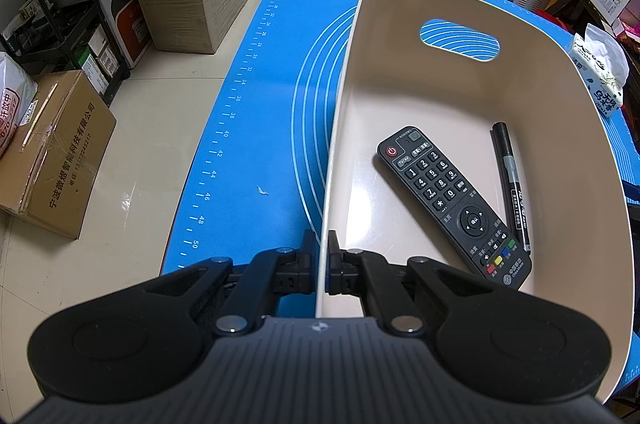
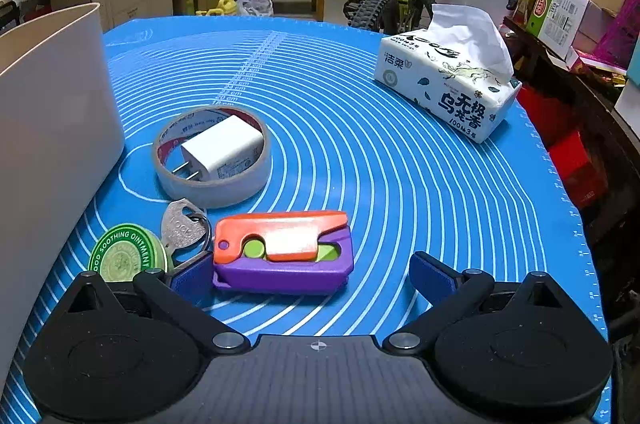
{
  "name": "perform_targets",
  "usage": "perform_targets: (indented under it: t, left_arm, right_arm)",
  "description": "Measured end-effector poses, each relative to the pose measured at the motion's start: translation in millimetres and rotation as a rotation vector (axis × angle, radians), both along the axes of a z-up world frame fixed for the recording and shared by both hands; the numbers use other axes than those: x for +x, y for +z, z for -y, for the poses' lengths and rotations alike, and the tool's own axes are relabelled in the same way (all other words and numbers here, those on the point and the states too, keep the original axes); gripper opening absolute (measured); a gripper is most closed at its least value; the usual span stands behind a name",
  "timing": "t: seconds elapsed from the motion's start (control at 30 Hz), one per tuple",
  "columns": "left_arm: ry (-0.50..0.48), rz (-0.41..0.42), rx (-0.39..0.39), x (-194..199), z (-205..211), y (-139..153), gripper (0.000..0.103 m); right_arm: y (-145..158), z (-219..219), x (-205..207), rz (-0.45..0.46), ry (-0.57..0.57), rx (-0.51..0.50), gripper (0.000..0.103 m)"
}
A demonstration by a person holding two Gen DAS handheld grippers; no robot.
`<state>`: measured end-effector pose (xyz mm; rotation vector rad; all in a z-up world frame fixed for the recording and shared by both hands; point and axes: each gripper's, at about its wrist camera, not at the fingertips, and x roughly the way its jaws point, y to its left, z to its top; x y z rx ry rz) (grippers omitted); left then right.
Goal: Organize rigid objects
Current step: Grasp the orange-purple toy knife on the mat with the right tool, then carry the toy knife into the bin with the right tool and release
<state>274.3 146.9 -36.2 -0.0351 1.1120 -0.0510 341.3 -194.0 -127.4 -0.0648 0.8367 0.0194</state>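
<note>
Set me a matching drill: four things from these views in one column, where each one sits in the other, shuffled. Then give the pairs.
Things:
1. remote
2. charger
3. tissue pack
4. left claw

Places:
A. inside the tape roll
B. clamped on the bin rim
C. on the bin floor, beside the marker
D. on the far right of the blue mat

Pairs: 1-C, 2-A, 3-D, 4-B
</note>
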Motion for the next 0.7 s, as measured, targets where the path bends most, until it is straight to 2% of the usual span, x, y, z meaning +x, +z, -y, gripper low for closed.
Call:
perform_targets:
  t: [0.1,0.2,0.27,0.5,0.7]
  left_arm:
    - [0.0,0.0,0.001,0,0,0,0.006]
    - [0.0,0.0,0.0,0,0,0,0.006]
    - [0.0,0.0,-0.001,0,0,1,0.006]
    - [0.0,0.0,-0.001,0,0,0,0.006]
    - [0.001,0.0,0.0,0,0,0,0.006]
  right_arm:
    - [0,2,0,0.013,0.011,0.029,0.096]
    - [2,-1,-1,0.024,0.023,0.046,0.085]
    - [3,-5,-1,0.029,0.041,0.054,0.073]
    - [9,-9,-5,0.038,0.016,0.03,0.072]
    - [27,-7,-18,0.083,-0.013,0.024,0.072]
